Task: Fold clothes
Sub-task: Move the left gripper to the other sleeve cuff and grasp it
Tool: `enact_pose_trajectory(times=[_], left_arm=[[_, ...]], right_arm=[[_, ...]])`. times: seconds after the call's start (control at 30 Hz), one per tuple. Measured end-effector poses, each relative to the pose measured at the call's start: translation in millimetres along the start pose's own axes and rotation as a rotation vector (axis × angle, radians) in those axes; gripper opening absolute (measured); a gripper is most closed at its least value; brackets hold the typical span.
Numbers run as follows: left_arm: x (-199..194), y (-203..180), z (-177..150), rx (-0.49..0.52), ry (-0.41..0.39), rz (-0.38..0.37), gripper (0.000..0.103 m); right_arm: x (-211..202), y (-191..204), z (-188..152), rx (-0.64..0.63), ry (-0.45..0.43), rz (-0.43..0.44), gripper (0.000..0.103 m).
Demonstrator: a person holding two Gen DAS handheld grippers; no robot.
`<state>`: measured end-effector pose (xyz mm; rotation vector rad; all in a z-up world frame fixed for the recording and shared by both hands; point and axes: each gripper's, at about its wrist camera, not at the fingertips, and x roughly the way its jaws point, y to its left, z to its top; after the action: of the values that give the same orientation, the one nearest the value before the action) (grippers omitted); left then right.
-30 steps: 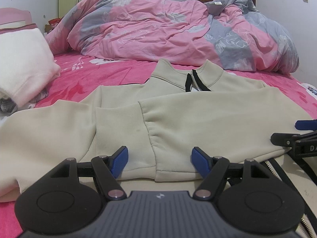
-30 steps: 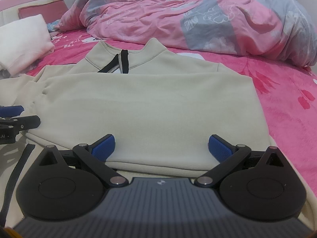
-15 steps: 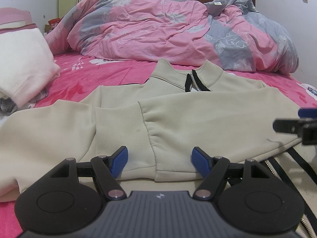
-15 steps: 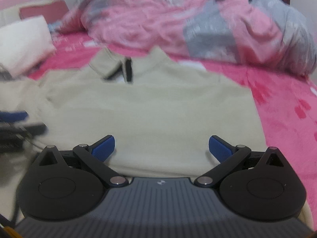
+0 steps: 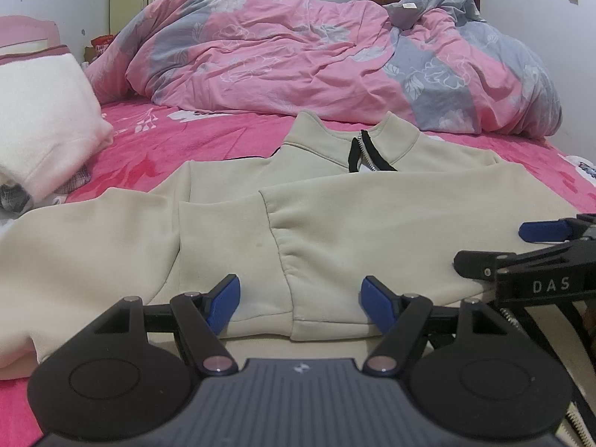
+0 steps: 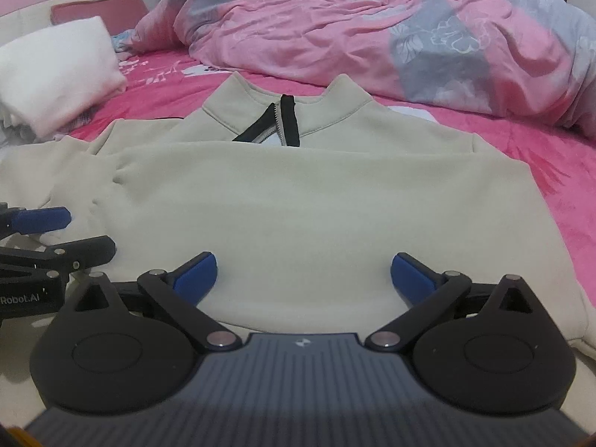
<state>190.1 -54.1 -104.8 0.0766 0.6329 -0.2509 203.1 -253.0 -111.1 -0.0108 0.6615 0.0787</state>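
Two claws hover over a beige sweater spread on a pink sheet. Left claw stands spread, nothing pinched, the folded sleeve cuff just ahead between its tips. Right claw is likewise spread and empty, the sweater's body stretching ahead to the zip collar. Beyond the collar lies a pink-grey duvet; far left, a white pillow.
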Motion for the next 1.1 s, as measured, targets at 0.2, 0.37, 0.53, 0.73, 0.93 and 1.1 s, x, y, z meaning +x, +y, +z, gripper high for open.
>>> enact_pose_trajectory(times=[0.2,0.37,0.53,0.73,0.93,1.1], left_arm=[[-7,3,6,-0.025,0.025,0.028,0.074],[-31,21,12,-0.125,0.02,0.051,0.077],[-67,53,14,-0.266,-0.035,0.076,0.079],[-113,98,6,-0.431,-0.112,0.118,0.079],[-170,178,-19,-0.663,-0.21,0.26,0.079],[-205,251,-45,-0.865,-0.246,0.435,0.079]], right_arm=[[1,-2,-1,0.012,-0.003,0.012,0.102],[0,-2,-2,0.012,-0.007,0.012,0.102],[0,-3,-3,0.012,-0.009,0.013,0.102],[0,-3,-3,0.012,-0.012,0.014,0.102],[-1,-3,-4,0.012,-0.014,0.014,0.102],[-1,-3,-4,0.012,-0.014,0.011,0.102]])
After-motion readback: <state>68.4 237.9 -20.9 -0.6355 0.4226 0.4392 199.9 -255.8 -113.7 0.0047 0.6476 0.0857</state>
